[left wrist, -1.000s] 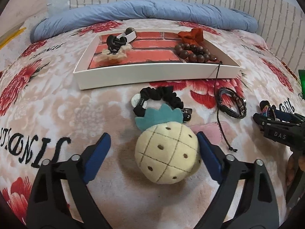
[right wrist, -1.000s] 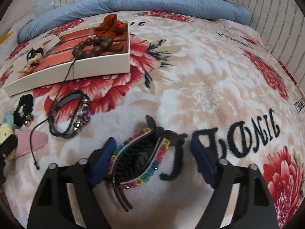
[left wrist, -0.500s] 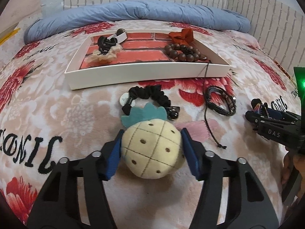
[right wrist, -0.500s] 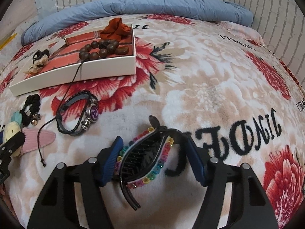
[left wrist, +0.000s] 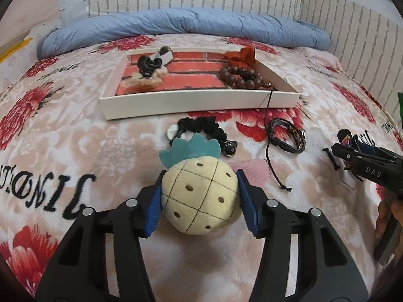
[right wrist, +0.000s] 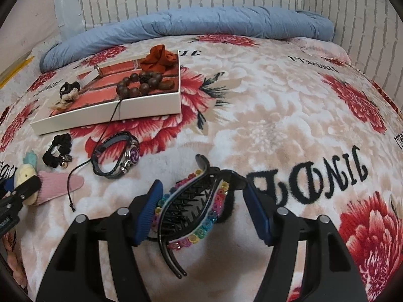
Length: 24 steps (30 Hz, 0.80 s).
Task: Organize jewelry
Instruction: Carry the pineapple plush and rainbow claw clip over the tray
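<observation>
Two views: left fingers (left wrist: 153, 211) closing on pineapple (left wrist: 199, 196); right fingers (right wrist: 148, 211) flank clip (right wrist: 191, 209), grip unclear.

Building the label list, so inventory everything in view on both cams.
tray: 1, white, on blanket
bead bracelet: 1, brown, in tray
orange scrunchie: 1, tray's far corner
hair ties: bundle, black and cream, tray left
black scrunchie: 1, before tray
leather bracelet: 1, black, on blanket
pineapple plush: 1, cream, between left tongs
pink clip: 1, beside plush
hair claw: 1, black with rainbow flowers, between right tongs
blanket: 1, floral
duvet: 1, blue, behind
left tongs: black, closing, pads on plush
right tongs: black, grip unclear
</observation>
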Available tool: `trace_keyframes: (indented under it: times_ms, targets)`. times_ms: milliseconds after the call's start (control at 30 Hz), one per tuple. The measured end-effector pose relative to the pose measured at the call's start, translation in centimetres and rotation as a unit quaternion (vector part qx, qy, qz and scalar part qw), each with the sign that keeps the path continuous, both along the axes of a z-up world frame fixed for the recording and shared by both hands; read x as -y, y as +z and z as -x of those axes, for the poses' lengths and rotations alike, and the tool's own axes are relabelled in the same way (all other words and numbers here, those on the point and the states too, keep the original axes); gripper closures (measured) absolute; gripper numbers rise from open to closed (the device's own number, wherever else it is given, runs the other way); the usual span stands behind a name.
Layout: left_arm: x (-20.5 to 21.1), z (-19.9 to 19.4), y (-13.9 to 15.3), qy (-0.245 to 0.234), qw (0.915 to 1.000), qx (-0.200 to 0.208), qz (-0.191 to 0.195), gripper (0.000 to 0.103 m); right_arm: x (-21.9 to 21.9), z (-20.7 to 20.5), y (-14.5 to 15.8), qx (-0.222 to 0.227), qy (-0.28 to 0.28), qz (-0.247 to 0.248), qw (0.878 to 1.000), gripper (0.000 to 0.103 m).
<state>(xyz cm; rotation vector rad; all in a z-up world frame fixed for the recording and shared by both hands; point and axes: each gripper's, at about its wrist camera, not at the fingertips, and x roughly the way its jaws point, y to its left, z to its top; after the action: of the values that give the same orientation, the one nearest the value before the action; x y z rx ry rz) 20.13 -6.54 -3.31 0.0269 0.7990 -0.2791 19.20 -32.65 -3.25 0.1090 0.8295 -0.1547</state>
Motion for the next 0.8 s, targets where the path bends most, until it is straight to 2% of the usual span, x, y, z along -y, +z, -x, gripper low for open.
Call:
trace_keyframes:
  times_ms: [300,433,700,800]
  targets:
    - [-2.4,0.7,2.4,0.014,0.9993,0.034,0.001,0.051,0.8,-0.2,1.6,0.039,-0.003,0.004,0.999,0.038]
    - [-4.0,0.1,3.9,0.027,0.9983,0.048,0.018,0.051,1.3,-0.7,2.7,0.058,-0.002,-0.003,0.998,0.038]
    - [-5.9,-3.8,7.3,0.046,0.9951,0.074,0.047,0.051,0.1,-3.9,5.4,0.093,0.019,-0.001,0.995,0.038]
    - [-5.7,-5.7,8.3,0.045,0.9943,0.086,0.045,0.051,-1.0,-5.8,6.4,0.104,0.033,0.007,0.994,0.038]
